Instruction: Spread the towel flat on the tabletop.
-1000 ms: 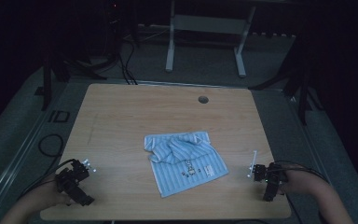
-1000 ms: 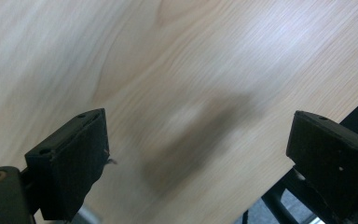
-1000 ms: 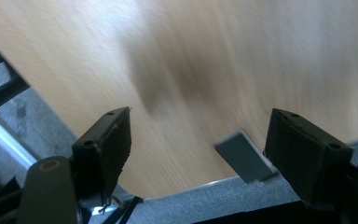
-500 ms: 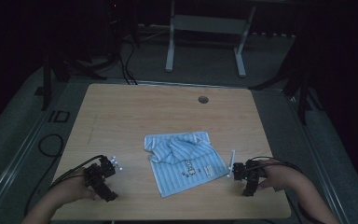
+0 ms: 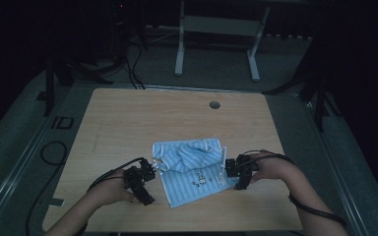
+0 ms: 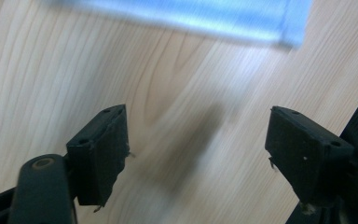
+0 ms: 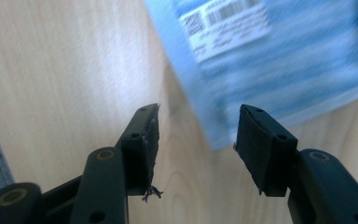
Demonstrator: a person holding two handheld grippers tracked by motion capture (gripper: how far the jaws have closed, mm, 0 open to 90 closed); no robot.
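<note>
Grippers spread at both sides of one striped cloth

Two grippers, one per hand, both with jaws apart and holding nothing. Left gripper (image 5: 150, 169) down at the near-left part of the table (image 5: 128, 123), just beside the left edge of the cloth (image 5: 192, 169); seen from its own camera (image 6: 196, 144) as two black jaws wide apart over bare wood, the blurred blue edge of the cloth (image 6: 182, 18) lying ahead of them, apart from both jaws. Right gripper (image 5: 229, 169) at the cloth's right edge; from its own camera (image 7: 196, 140) two black jaws less widely spread, a corner of the cloth (image 7: 284, 70) reaching between them, contact not clear.

One cloth only: light blue with fine stripes, bunched and rumpled at its far part, flatter toward the near edge, lying on the near half of the table between the two hands. One white label (image 7: 226, 25) with a barcode on it, near the right gripper. One round hole (image 5: 214, 104) in the tabletop toward the far edge, well apart from the cloth. One white two-legged stand (image 5: 216, 29) on the floor beyond the table.
</note>
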